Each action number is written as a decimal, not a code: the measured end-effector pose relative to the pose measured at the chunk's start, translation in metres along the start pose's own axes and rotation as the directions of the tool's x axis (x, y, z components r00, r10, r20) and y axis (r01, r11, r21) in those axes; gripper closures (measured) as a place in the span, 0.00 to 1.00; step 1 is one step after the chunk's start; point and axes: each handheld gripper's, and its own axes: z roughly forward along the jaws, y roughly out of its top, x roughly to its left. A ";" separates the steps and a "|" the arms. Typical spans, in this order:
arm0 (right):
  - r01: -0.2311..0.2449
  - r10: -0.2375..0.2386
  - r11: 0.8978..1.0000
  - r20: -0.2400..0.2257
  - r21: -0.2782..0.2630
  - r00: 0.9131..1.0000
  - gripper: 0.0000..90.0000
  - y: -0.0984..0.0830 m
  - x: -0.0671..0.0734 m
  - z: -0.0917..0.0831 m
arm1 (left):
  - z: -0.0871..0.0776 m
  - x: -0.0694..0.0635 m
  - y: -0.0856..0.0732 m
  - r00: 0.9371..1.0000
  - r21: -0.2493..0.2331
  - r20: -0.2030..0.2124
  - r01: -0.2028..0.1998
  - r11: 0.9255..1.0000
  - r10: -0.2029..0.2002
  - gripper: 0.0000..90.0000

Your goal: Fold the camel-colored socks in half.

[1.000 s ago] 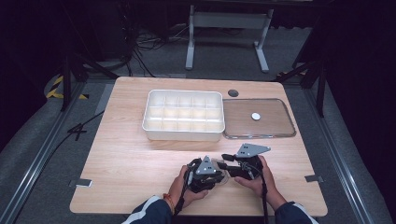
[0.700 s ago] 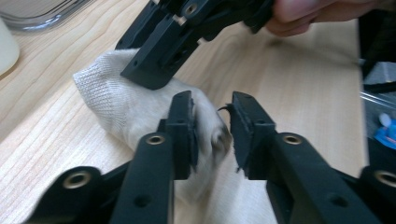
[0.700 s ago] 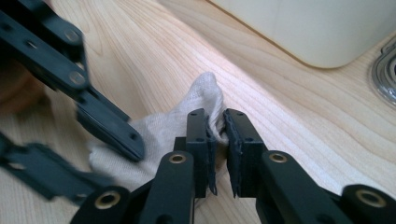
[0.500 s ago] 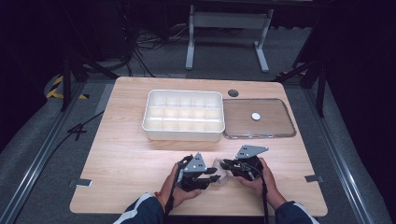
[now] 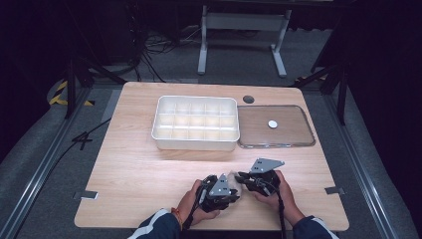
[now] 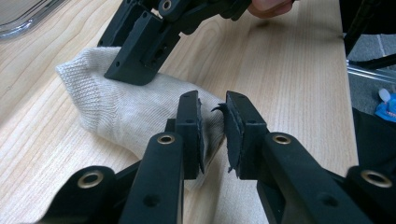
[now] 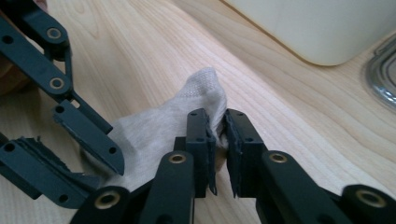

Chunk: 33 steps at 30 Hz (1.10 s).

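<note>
A cream sock [image 6: 116, 107] lies bunched on the wooden table [image 5: 139, 169] near its front edge, between my two grippers. In the high view a small pale bit of the sock [image 5: 230, 175] shows. My left gripper [image 6: 212, 116] has just been closing its jaws and pinches one end of the sock. My right gripper [image 7: 220, 126] pinches a raised fold of the sock [image 7: 159, 126], its jaws having just eased open slightly with the fabric still between them. From above, the left gripper [image 5: 233, 190] and right gripper [image 5: 240, 177] meet tip to tip.
A white compartment tray [image 5: 196, 144] stands at the table's middle back. A clear lid [image 5: 288, 134] with a white disc [image 5: 272, 124] lies to its right. A dark round hole [image 5: 248, 99] sits behind them. Table legs and cables are on the floor beyond.
The left gripper drew a little to the left half a second ago and has come back right to the sock. The right gripper has stayed put.
</note>
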 end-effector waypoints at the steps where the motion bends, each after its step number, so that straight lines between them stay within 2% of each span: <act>1: -0.005 0.005 1.000 0.015 -0.003 1.000 0.87 0.000 -0.001 0.000 | 0.000 0.001 0.000 1.000 -0.005 -0.002 -0.007 1.000 0.007 0.86; 3: -0.008 0.009 1.000 0.022 -0.004 1.000 0.86 0.000 -0.002 0.000 | 0.000 0.000 -0.001 1.000 -0.002 -0.001 -0.007 1.000 0.007 0.87; 7: -0.028 0.028 1.000 0.080 -0.007 0.996 0.87 0.002 -0.005 -0.001 | 0.000 0.001 -0.001 1.000 -0.002 0.000 -0.012 1.000 0.012 0.87; 8: -0.049 0.051 0.998 0.097 -0.028 0.994 0.86 0.002 -0.009 -0.004 | 0.000 0.001 -0.002 1.000 -0.007 0.004 -0.004 1.000 0.004 0.87; 9: -0.049 0.051 0.998 0.097 -0.028 0.994 0.86 0.002 -0.009 -0.004 | 0.000 0.001 -0.002 1.000 -0.009 0.005 0.002 1.000 -0.002 0.87; 11: -0.048 0.053 0.997 0.086 -0.056 0.995 0.83 0.003 -0.011 -0.008 | -0.001 0.002 -0.002 1.000 -0.005 0.012 0.001 1.000 -0.001 0.87; 13: -0.032 0.038 0.992 0.049 -0.126 0.998 0.83 0.008 -0.011 -0.016 | 0.000 0.003 -0.003 1.000 -0.011 0.016 0.001 1.000 -0.001 0.87; 15: -0.007 0.011 0.986 0.021 -0.166 1.000 0.86 0.013 -0.008 -0.020 | 0.000 0.004 -0.003 1.000 -0.017 0.022 0.010 1.000 -0.010 0.87; 17: 0.028 -0.030 0.983 -0.008 -0.182 1.000 0.88 0.018 -0.002 -0.020 | 0.000 0.004 -0.003 1.000 -0.018 0.026 0.019 1.000 -0.018 0.87; 19: 0.056 -0.065 0.985 -0.057 -0.161 0.996 0.90 0.019 0.004 -0.012 | 0.000 0.004 -0.003 1.000 -0.021 0.024 0.019 1.000 -0.018 0.87; 21: 0.087 -0.093 0.990 -0.048 -0.114 0.995 0.90 0.019 0.005 0.000 | 0.000 0.004 -0.003 0.999 -0.022 0.024 0.023 0.999 -0.023 0.87; 23: 0.076 -0.083 0.991 -0.060 -0.108 0.995 0.91 0.018 0.004 0.006 | 0.000 0.003 -0.003 1.000 -0.021 0.019 0.020 1.000 -0.019 0.87; 26: 0.070 -0.071 0.996 -0.019 -0.046 0.997 0.93 0.017 0.000 0.017 | 0.001 0.003 -0.004 1.000 -0.021 0.021 0.022 1.000 -0.022 0.87; 29: 0.033 -0.033 0.999 0.029 -0.011 0.999 0.93 0.014 -0.004 0.023 | 0.000 0.004 -0.003 0.999 -0.016 0.026 0.020 1.000 -0.019 0.88; 33: 0.030 -0.030 1.000 0.059 0.010 0.998 0.94 0.012 -0.006 0.026 | 0.000 0.004 -0.003 0.999 -0.015 0.029 0.022 1.000 -0.022 0.88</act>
